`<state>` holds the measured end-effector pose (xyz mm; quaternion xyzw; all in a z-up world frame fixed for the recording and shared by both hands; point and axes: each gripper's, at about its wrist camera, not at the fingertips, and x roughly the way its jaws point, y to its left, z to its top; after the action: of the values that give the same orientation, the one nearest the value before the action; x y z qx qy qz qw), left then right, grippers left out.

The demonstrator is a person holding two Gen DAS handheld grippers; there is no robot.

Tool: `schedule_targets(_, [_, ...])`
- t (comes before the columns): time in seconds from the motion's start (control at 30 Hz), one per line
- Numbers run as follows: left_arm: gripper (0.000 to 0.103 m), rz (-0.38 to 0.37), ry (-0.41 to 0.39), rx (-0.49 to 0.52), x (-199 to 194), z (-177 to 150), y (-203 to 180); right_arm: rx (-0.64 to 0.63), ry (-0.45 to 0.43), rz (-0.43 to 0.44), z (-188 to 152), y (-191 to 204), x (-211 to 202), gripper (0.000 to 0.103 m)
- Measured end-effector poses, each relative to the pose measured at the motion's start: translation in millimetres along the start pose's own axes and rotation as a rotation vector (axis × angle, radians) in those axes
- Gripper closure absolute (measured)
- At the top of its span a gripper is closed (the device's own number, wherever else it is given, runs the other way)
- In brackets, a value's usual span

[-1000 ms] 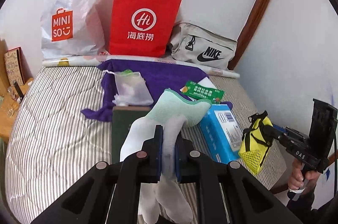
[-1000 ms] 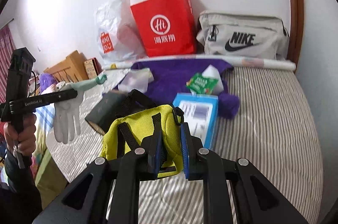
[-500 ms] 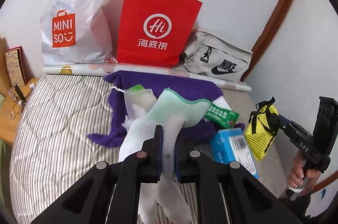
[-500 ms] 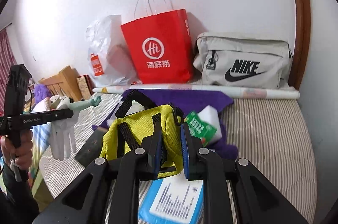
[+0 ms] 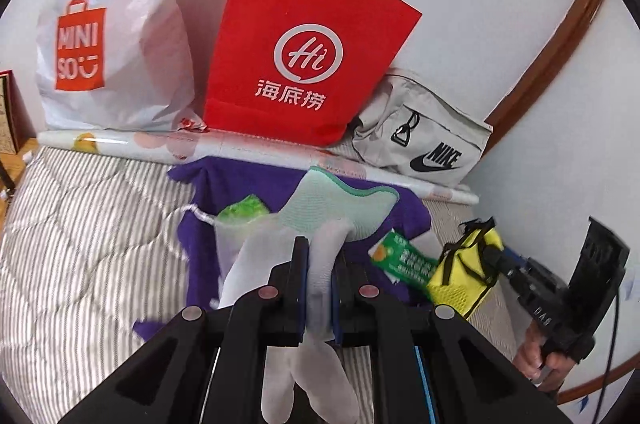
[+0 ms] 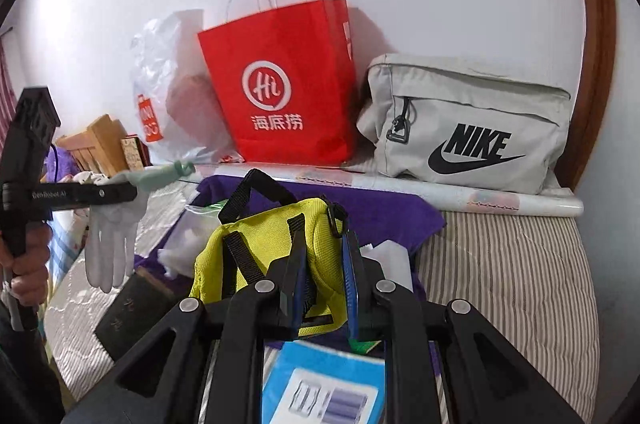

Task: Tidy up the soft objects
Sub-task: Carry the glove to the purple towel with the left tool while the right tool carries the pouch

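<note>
My left gripper [image 5: 319,256] is shut on a white glove with a mint-green cuff [image 5: 340,201], held in the air above the bed; it also shows in the right wrist view [image 6: 116,224]. My right gripper [image 6: 325,248] is shut on a small yellow mesh bag with black straps [image 6: 264,240], held above the bed; the bag also shows in the left wrist view [image 5: 464,272]. A purple cloth [image 5: 224,183] lies on the bed below both. A red paper bag [image 5: 304,47], a white Miniso plastic bag [image 5: 116,23] and a grey Nike pouch [image 6: 472,127] stand against the wall.
On the striped mattress [image 6: 512,264] lie a clear drawstring pouch [image 5: 236,224], a green packet [image 5: 404,258], a blue box [image 6: 320,388], a dark book [image 6: 136,308] and a long paper roll [image 6: 440,189]. A wooden stand [image 6: 98,139] is at the left.
Both grippers have moved forward toward the bags at the wall, carrying the glove and the yellow bag. The red bag and the Nike pouch look larger and nearer.
</note>
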<state>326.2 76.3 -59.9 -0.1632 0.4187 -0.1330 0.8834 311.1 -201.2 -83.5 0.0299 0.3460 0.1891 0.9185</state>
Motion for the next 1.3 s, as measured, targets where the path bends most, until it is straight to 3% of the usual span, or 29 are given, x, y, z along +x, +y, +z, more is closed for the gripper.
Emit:
schedule_targets(0.43, [0.094, 0.021, 0.025, 0.033, 61.1, 26.8, -5.1, 0.002, 0.121, -0.02, -1.0, -15.2, 58.9, 0.086])
schedule_targets(0.73, [0.094, 0.062, 0.086, 0.061, 91.8, 29.9, -2.5, 0.005, 0.146, -0.03, -4.4, -22.4, 73.9, 0.086])
schedule_targets(1.2, [0.093, 0.026, 0.142, 0.047, 111.2, 26.9, 3.4, 0.006, 0.142, -0.032, -7.2, -24.2, 78.2, 0.084])
schedule_targets(1.23, [0.09, 0.013, 0.151, 0.049, 112.9, 26.7, 3.5, 0.005, 0.142, -0.031, -7.2, -24.1, 77.7, 0.084])
schedule_targets(1.3, [0.072, -0.014, 0.181, 0.039, 117.9, 26.3, 3.8, 0.005, 0.142, -0.029, -7.3, -24.6, 77.1, 0.083])
